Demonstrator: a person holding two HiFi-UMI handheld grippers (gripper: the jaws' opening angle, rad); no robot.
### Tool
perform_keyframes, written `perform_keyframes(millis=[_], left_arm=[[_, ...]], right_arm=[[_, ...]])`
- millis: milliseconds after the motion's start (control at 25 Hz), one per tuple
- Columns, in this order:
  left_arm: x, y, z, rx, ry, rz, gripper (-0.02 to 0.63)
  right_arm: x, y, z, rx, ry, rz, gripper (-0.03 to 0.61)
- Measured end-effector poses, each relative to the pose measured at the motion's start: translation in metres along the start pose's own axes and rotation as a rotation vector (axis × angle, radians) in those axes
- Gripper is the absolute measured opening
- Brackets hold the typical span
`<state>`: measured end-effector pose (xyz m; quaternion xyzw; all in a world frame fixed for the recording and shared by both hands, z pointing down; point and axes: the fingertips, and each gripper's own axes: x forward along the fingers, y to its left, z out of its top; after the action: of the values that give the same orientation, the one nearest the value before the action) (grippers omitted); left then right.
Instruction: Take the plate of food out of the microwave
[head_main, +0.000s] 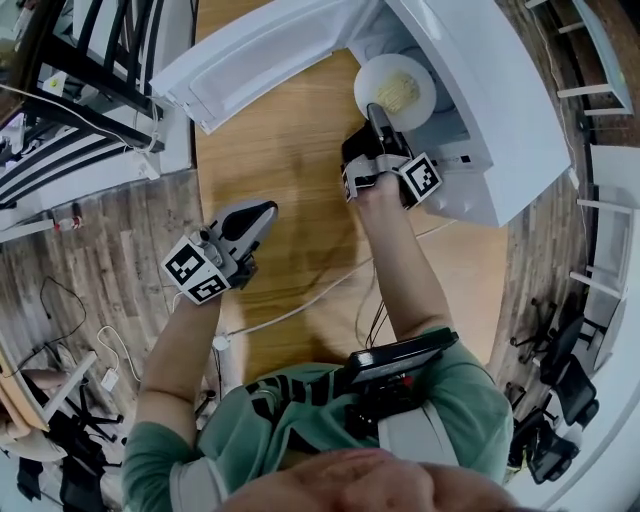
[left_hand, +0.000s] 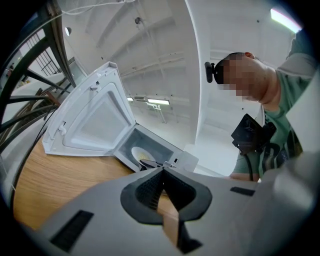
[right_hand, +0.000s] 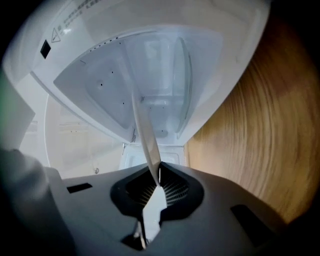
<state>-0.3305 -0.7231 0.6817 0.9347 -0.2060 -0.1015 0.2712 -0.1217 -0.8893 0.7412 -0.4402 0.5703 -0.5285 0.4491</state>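
Note:
The white microwave (head_main: 500, 120) stands on the wooden table with its door (head_main: 260, 60) swung wide open to the left. Inside lies a white plate (head_main: 412, 82) with yellowish food (head_main: 397, 92). My right gripper (head_main: 378, 118) reaches into the opening and is shut on the plate's near rim. In the right gripper view the rim (right_hand: 144, 125) runs edge-on between the pads of that gripper (right_hand: 157, 175), with the cavity (right_hand: 155, 75) beyond. My left gripper (head_main: 262, 212) hangs over the table left of the microwave, shut with nothing in it. Its own view shows its jaws (left_hand: 162, 172) facing the door (left_hand: 95, 120) and plate (left_hand: 137, 152).
A white cable (head_main: 300, 310) crosses the table (head_main: 290, 150) near its front edge. Dark chairs (head_main: 90, 90) stand on the wooden floor to the left, and more furniture is at the right. The person's torso (left_hand: 280, 135) fills the right of the left gripper view.

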Motion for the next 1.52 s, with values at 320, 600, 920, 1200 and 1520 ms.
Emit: perform_keyframes(millis=[320,600,920,1200,1520], left_arm=[[-0.025,-0.03,0.005,0.0,0.008,0.034,0.006],[-0.042,-0.08,0.03,0.035,-0.002,0.024,0.006],[-0.073,-0.155,0.064,0.103,-0.029,0.037,0.006],[-0.116,-0.217,0.085,0.147,-0.065,0.056,0.006],[-0.164,-0.264,0.103,0.188,-0.09,0.03,0.005]], right_arm=[[-0.024,0.015,-0.069,0.041,0.23,-0.029,0.02],[-0.091,0.051,-0.108,0.044,0.397,-0.06,0.02],[-0.184,0.086,-0.115,0.002,0.502,-0.136,0.02],[-0.234,0.149,-0.115,-0.053,0.495,-0.099,0.02],[-0.281,0.212,-0.13,-0.096,0.45,-0.049,0.02]])
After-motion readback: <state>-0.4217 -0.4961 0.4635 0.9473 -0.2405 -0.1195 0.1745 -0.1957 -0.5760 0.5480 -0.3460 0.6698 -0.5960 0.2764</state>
